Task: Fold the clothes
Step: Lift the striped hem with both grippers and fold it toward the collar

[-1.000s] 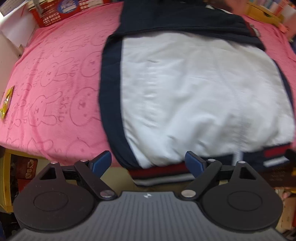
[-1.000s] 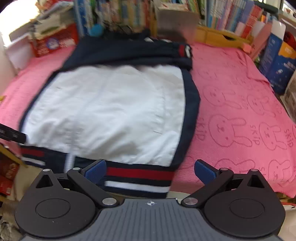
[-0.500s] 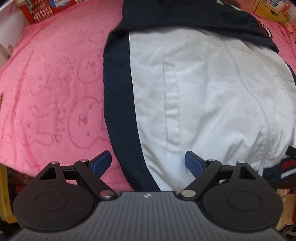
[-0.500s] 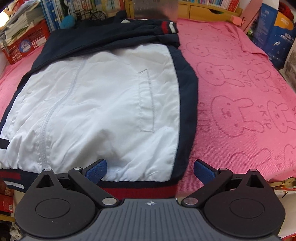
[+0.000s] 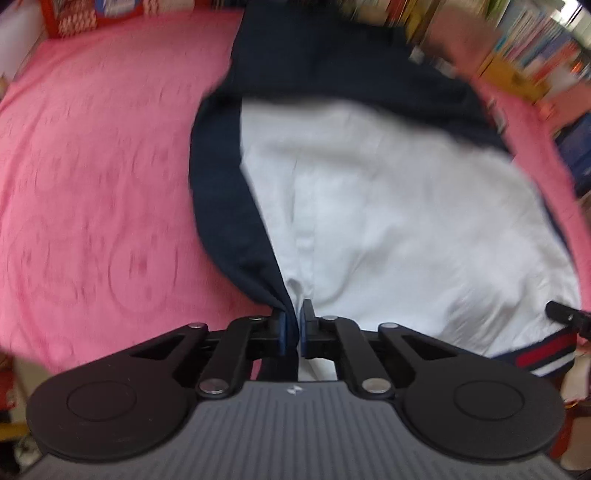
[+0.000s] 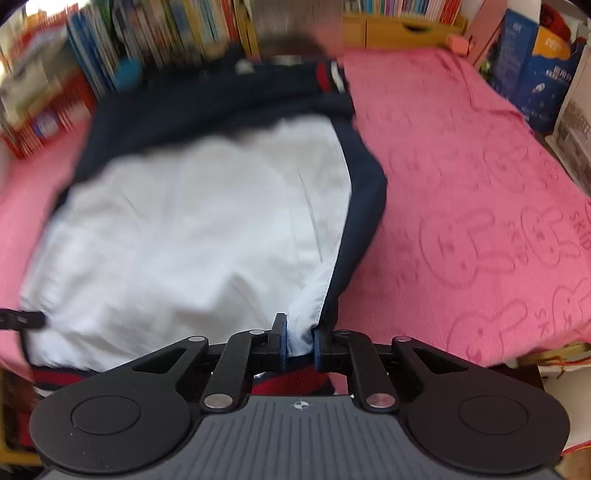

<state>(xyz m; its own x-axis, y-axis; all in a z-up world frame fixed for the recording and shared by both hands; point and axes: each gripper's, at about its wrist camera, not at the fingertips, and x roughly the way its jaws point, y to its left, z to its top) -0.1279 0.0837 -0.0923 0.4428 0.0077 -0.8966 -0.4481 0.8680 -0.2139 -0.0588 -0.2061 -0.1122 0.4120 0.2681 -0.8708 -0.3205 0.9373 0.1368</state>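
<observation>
A white jacket with navy sides and a red, white and navy striped hem (image 5: 388, 221) lies spread on a pink bunny-print towel (image 5: 92, 166). My left gripper (image 5: 293, 325) is shut on the jacket's near left corner, where navy and white cloth bunch between the pads. In the right wrist view the jacket (image 6: 184, 240) rises in a pinch towards my right gripper (image 6: 300, 339). Its jaws are closing, and the pads press on white cloth at the near right corner. Each gripper's tip shows at the edge of the other's view.
The pink towel (image 6: 480, 184) covers the whole surface. Behind it stand rows of books (image 6: 166, 33), a red basket (image 6: 40, 122) at the far left, a wooden drawer unit (image 6: 406, 27) and blue boxes (image 6: 524, 74) at the far right.
Both grippers stood open over the jacket's near hem; now each is closed on a corner of it. The cloth has gathered into a lifted pinch at each, and both views are blurred by motion.
</observation>
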